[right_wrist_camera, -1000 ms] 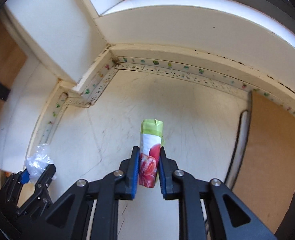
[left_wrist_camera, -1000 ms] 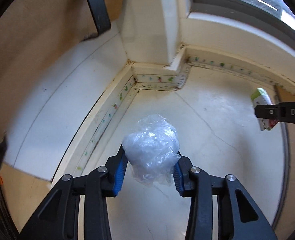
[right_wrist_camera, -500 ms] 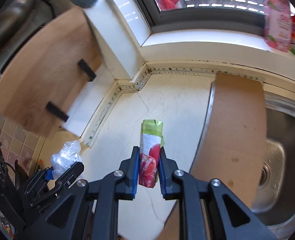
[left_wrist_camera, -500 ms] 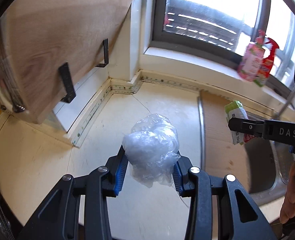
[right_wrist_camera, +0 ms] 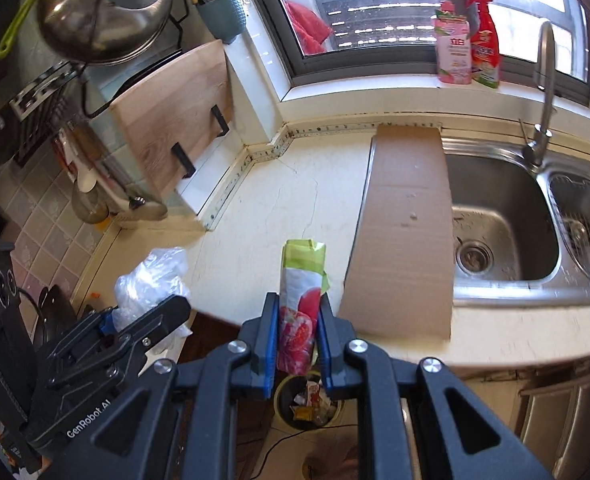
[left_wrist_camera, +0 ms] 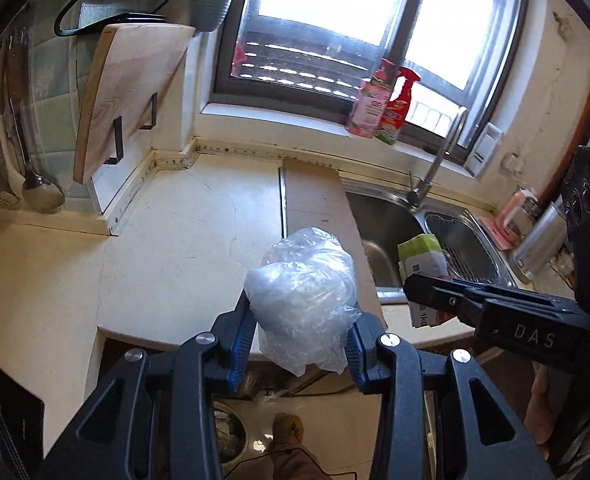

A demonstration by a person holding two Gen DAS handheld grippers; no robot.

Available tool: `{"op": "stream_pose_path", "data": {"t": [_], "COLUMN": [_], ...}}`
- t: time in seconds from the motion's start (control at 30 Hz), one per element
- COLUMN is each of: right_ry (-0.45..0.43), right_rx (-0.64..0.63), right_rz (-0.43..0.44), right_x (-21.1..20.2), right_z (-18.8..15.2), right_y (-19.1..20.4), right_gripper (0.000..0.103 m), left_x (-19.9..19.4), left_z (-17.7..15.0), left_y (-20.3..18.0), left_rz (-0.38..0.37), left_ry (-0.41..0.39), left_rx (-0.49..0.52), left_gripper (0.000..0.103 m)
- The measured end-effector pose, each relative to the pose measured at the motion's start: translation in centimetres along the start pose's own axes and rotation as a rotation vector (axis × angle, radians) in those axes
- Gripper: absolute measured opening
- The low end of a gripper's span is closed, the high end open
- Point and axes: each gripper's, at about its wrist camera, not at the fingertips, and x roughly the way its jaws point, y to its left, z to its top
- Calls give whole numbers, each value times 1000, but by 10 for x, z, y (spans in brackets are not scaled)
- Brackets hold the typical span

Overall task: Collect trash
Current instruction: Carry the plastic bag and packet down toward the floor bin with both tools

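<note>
cardboard sheet (right_wrist_camera: 407, 232) beside sink (right_wrist_camera: 503, 216), bin (right_wrist_camera: 309, 402) below

"DAS" in pale letters on the right gripper's (left_wrist_camera: 423, 292) black arm, right of the sink (left_wrist_camera: 391, 236), "GenRobot.AI" in white on the left gripper's (right_wrist_camera: 143, 320) black body, far left of the sink, carton and bottle print unreadable

wrist views, angled down, shared countertop (left_wrist_camera: 183, 240)

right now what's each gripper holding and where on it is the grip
The left gripper clamps a crumpled clear plastic bag by its lower sides. The right gripper pinches a juice carton at its lower half, green top sticking out.
</note>
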Motion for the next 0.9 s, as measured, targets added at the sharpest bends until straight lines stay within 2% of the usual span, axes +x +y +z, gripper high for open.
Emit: {"op": "stream_pose_path", "data": {"t": [0.17, 0.33, 0.43, 0.57, 0.73, 0.9], "right_ry": [75, 196, 269, 328, 448, 539], "right_rx": [10, 21, 24, -8, -16, -58], "right_rz": [-3, -1, 8, 8, 47, 59], "right_x": [-7, 18, 40, 68, 115, 155], "right_z": [-49, -98, -122, -143, -161, -175], "right_y": [2, 1, 1, 6, 12, 20], "right_gripper": [17, 17, 17, 17, 17, 17], "left_x": [-20, -7, 7, 19, 31, 49], "left_z": [-48, -101, -131, -163, -190, -210], "left_y": [-11, 0, 17, 39, 64, 86], "left_rz": [-28, -1, 36, 118, 214, 265], "left_ry": [56, 168, 243, 302, 361, 405], "left_rx": [30, 22, -17, -37, -68, -115], "left_gripper": [38, 39, 39, 39, 39, 39]}}
